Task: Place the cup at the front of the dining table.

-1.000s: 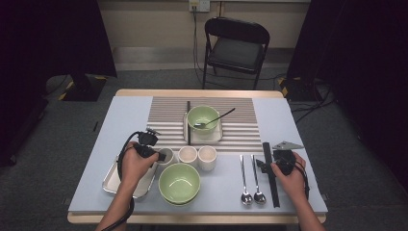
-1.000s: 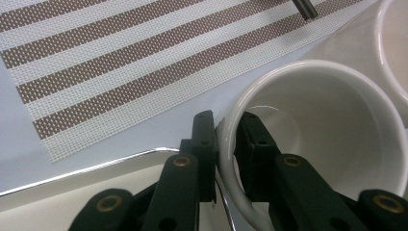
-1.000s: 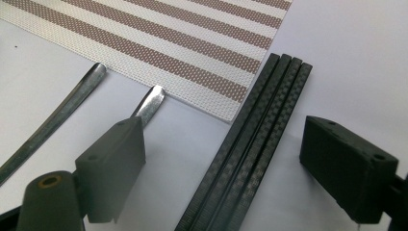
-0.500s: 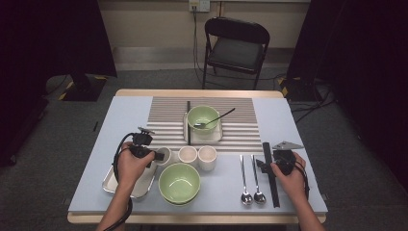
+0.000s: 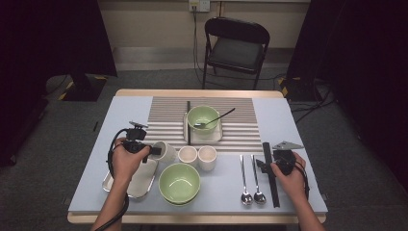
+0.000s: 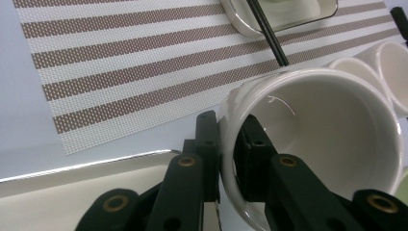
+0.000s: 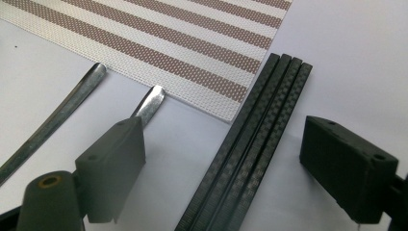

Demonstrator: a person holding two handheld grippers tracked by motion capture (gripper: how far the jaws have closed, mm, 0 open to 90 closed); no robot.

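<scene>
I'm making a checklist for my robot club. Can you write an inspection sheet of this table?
Surface: pale blue table with a striped placemat.
Job's things: white cup, tipped, its rim pinched by the left gripper beside a metal tray.
Clutter: two more cups, two green bowls, two spoons, black chopsticks.
Grippers: left shut on the cup; right gripper open astride the chopsticks.
Cables: black cable loops from the left gripper.
Surroundings: folding chair, dark curtains.

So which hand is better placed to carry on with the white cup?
Left. The left claw is already clamped on the white cup's rim, one jaw inside, one outside. The right claw stands open over the black chopsticks, far across the table.
</scene>
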